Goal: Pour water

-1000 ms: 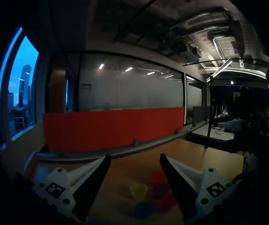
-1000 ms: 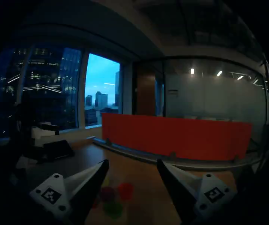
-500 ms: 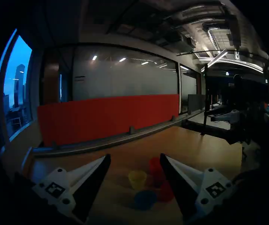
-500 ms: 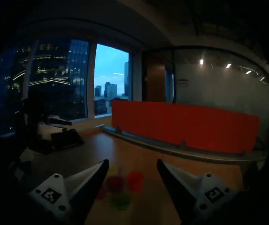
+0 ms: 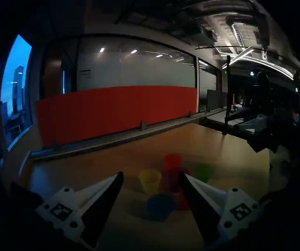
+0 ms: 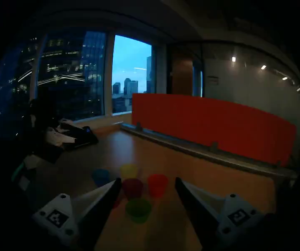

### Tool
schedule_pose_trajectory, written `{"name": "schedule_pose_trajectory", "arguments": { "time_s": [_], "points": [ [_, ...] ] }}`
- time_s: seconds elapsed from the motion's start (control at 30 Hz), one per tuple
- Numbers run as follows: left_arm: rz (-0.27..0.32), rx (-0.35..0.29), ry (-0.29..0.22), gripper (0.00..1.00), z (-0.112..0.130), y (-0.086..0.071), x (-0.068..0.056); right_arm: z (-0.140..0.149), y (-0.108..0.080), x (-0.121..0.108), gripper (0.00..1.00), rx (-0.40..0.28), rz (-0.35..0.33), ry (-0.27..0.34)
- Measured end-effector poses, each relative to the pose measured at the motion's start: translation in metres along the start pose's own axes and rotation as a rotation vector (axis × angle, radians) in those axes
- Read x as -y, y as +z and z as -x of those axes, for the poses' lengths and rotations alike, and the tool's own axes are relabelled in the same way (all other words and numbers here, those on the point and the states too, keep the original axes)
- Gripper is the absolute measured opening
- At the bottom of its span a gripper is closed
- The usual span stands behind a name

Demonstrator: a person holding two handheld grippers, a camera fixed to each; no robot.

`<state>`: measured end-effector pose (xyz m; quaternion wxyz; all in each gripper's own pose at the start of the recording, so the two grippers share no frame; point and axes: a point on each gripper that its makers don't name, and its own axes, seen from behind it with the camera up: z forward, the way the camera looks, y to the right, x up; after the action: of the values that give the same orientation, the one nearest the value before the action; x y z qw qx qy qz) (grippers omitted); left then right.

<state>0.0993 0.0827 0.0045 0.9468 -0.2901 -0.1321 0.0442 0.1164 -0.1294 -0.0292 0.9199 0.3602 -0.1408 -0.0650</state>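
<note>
Several small plastic cups stand grouped on a wooden table (image 5: 217,146). In the left gripper view I see a yellow cup (image 5: 150,181), a red cup (image 5: 172,163), a blue cup (image 5: 160,206) and a green cup (image 5: 203,172). My left gripper (image 5: 151,180) is open above them, nothing between its fingers. In the right gripper view the blue cup (image 6: 101,176), yellow cup (image 6: 129,171), a dark red cup (image 6: 132,188), red cup (image 6: 157,184) and green cup (image 6: 138,208) sit ahead of my right gripper (image 6: 148,186), which is open and holds nothing.
A red partition (image 5: 116,108) with frosted glass above runs along the table's far edge. Windows (image 6: 131,75) show a dusk skyline. Dark clutter (image 6: 66,136) lies on the table's left side in the right gripper view. Dark equipment (image 5: 258,129) stands at the right in the left gripper view.
Both grippers have tilted downward and come nearer the table; the cups have risen in each view and more of them show. Both stay open.
</note>
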Motion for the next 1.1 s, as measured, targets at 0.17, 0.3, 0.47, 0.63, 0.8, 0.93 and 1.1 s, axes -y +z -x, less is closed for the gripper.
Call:
{"name": "schedule_pose_trajectory", "arguments": {
  "time_s": [0.17, 0.3, 0.47, 0.63, 0.8, 0.93, 1.1],
  "points": [
    [0.016, 0.027, -0.004, 0.97, 0.017, 0.006, -0.002, 0.018, 0.009, 0.002, 0.99, 0.035, -0.016, -0.008],
    [0.027, 0.053, 0.0, 0.97, 0.03, 0.012, -0.003, 0.033, 0.017, 0.004, 0.99, 0.064, -0.027, -0.019],
    [0.037, 0.086, 0.012, 0.98, 0.046, 0.017, -0.003, 0.053, 0.025, 0.006, 0.99, 0.1, -0.043, -0.029],
    [0.06, 0.121, 0.021, 0.98, 0.065, 0.022, -0.008, 0.072, 0.033, 0.008, 0.99, 0.133, -0.057, -0.031],
    [0.081, 0.156, 0.035, 0.97, 0.083, 0.028, -0.014, 0.091, 0.041, 0.01, 0.99, 0.165, -0.073, -0.02],
    [0.086, 0.179, 0.049, 0.98, 0.095, 0.031, -0.016, 0.104, 0.046, 0.01, 0.99, 0.187, -0.081, -0.017],
    [0.099, 0.21, 0.057, 0.98, 0.111, 0.034, -0.019, 0.119, 0.053, 0.009, 0.99, 0.212, -0.088, -0.02]
  ]
}}
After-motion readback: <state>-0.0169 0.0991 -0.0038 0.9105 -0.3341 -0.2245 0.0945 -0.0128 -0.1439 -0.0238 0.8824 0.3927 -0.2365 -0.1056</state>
